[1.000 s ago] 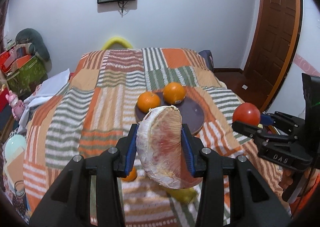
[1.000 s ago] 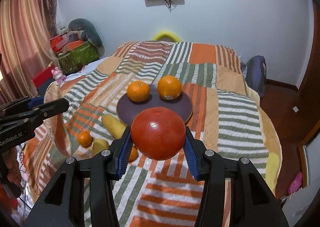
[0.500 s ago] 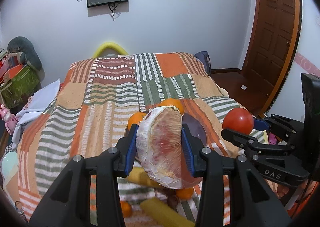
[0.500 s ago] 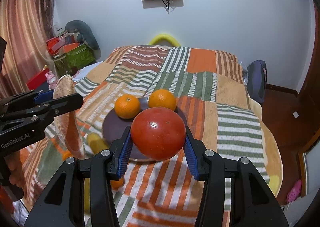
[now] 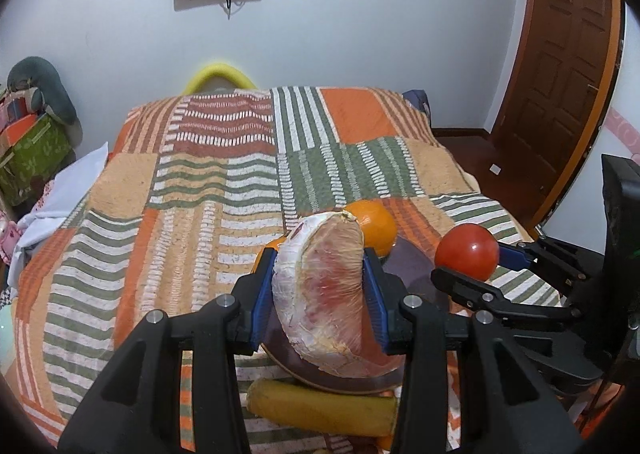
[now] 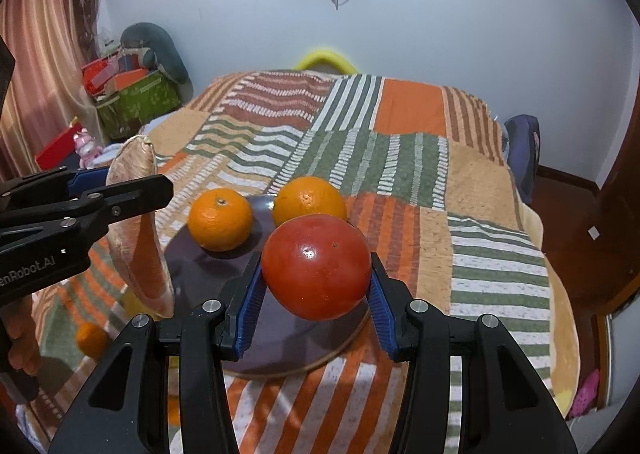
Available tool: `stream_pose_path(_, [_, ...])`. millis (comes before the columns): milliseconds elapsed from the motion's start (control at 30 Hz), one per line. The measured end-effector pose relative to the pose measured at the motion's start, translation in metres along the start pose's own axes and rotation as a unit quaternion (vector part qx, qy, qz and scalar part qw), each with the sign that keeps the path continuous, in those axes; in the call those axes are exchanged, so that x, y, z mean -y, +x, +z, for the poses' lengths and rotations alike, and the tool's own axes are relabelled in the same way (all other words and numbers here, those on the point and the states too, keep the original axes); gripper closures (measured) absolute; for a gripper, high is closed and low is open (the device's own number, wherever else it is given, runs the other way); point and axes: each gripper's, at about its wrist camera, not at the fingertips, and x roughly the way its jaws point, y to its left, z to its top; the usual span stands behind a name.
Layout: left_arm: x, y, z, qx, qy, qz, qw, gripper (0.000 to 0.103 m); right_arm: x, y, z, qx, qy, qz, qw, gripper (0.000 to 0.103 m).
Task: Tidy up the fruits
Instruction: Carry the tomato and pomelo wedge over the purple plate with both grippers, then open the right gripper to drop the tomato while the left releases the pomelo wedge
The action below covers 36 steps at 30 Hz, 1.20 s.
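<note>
The left gripper point(image 5: 319, 296) holds a wrapped pomelo wedge point(image 5: 324, 294) tight between its blue pads, up in the air over the near edge of the dark plate point(image 6: 208, 274). The right gripper point(image 6: 316, 290) is clamped on a red tomato point(image 6: 316, 270), also over the plate. Two oranges point(image 6: 220, 219) sit on the far side of the plate, which lies on the striped blanket point(image 6: 400, 158). A yellow banana point(image 5: 320, 410) lies on the blanket just in front of the plate. The wedge looks soft and its clear wrap looks slippery, so a gentle hold on its flat sides seems best. The tomato looks smooth and squashy and could roll, so it should be held round its middle and set down softly.
</note>
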Motion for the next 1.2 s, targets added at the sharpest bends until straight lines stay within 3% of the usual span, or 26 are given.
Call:
stream_pose_path(433, [-0.014, 0.042, -0.007, -0.042, -0.006, 0.0, 0.9991, 0.062, 0.004, 0.041, 0.002, -0.041, -0.002, -0.004, 0.999, 0.058])
stream_pose_path(833, [-0.018, 0.054, -0.004, -0.049, -0.012, 0.005, 0.9987, 0.062, 0.001, 0.063, -0.004, -0.071, -0.016, -0.006, 0.997, 0.058])
stream_pose_path(967, [-0.017, 0.054, -0.004, -0.053, -0.013, 0.001, 0.9985, 0.049, 0.001, 0.066, -0.007, -0.083, -0.015, -0.005, 0.996, 0.057])
stream_pose_path(1033, [-0.016, 0.052, -0.004, -0.051, -0.011, 0.004, 0.9986, 0.046, 0.001, 0.065, -0.007, -0.079, -0.014, -0.004, 0.997, 0.053])
stream_pose_path(1100, [-0.016, 0.05, -0.004, -0.047, -0.009, 0.009, 0.9988, 0.046, 0.002, 0.058, -0.006, -0.062, -0.014, -0.013, 0.998, 0.035])
stream_pose_path(1200, [-0.017, 0.045, -0.003, -0.045, -0.014, 0.008, 0.9989, 0.045, 0.003, 0.046, -0.003, -0.039, -0.014, -0.017, 0.999, 0.031])
